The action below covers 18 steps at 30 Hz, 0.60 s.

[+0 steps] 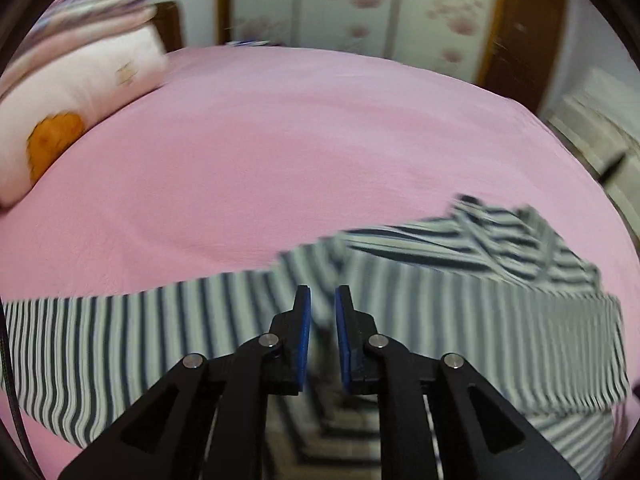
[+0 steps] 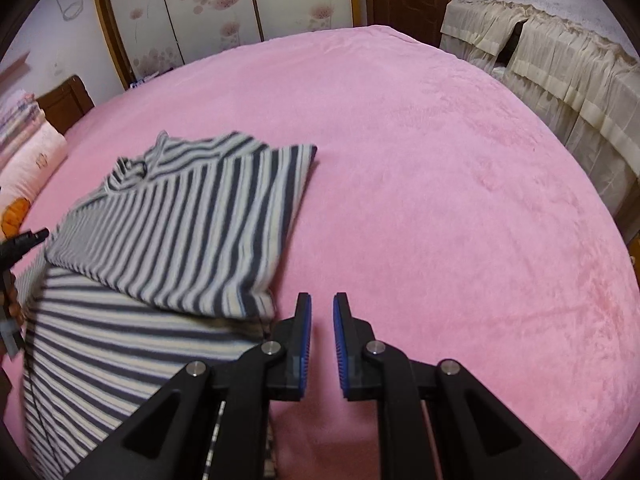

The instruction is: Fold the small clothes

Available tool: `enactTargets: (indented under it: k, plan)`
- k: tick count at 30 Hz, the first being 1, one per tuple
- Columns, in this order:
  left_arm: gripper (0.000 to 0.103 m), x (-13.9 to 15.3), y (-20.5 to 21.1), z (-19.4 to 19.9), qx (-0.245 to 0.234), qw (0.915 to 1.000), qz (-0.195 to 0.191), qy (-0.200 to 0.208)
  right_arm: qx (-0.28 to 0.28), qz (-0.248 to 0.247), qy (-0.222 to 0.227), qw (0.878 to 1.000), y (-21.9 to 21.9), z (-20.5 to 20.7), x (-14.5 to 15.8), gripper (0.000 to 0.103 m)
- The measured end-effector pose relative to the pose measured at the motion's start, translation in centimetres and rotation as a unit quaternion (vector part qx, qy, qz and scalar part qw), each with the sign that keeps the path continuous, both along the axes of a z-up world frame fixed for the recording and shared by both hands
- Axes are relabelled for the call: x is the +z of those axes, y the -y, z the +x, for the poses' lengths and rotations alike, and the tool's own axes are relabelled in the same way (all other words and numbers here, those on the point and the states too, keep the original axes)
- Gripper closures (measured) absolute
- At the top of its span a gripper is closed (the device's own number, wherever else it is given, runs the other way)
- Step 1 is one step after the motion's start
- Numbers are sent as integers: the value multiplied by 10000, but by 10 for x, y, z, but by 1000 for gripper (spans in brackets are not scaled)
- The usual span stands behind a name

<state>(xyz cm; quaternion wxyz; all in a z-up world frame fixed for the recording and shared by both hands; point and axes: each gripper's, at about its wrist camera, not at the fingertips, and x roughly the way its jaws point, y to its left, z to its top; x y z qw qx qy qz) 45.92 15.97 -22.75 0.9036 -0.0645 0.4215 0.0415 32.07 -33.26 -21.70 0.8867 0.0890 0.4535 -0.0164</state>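
The pink bed (image 2: 440, 160) fills both views. My striped shirt (image 2: 180, 216) lies partly folded at left of the right view. A pillow (image 1: 80, 92) sits upper left. My left gripper (image 1: 322, 300) and right gripper (image 2: 322, 308) hang slightly parted, holding nothing.

Matte black linkage arms, silver pivot screws, blue ribbed pads on black fingers (image 1: 303, 320), thin black cable (image 1: 10, 380)

Striped top (image 2: 172, 216) — navy-and-white, partly folded, a sleeve doubled across its body — lies on the pink bedspread (image 2: 440, 160).
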Motion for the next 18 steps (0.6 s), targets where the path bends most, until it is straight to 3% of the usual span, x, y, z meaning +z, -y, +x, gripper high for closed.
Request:
enactTargets:
  k: [6, 9, 13, 15, 18]
  plan:
    - [85, 3, 45, -6, -487, 9982, -310, -142, 251, 128, 119, 9995, -21, 16, 8, 92]
    - [85, -14, 70, -5, -588, 9975, -198, -340, 440, 88, 144, 9989, -34, 18, 5, 92]
    - [85, -43, 79, -3, -539, 9965, 28, -633, 489, -377, -319, 9976, -38, 23, -28, 90]
    - [84, -46, 79, -5, -559, 9968, 42, -576, 440, -314, -338, 9980, -30, 21, -37, 81]
    - [83, -44, 78, -7, -584, 9965, 62, -590, 341, -108, -320, 9988, -21, 19, -30, 80]
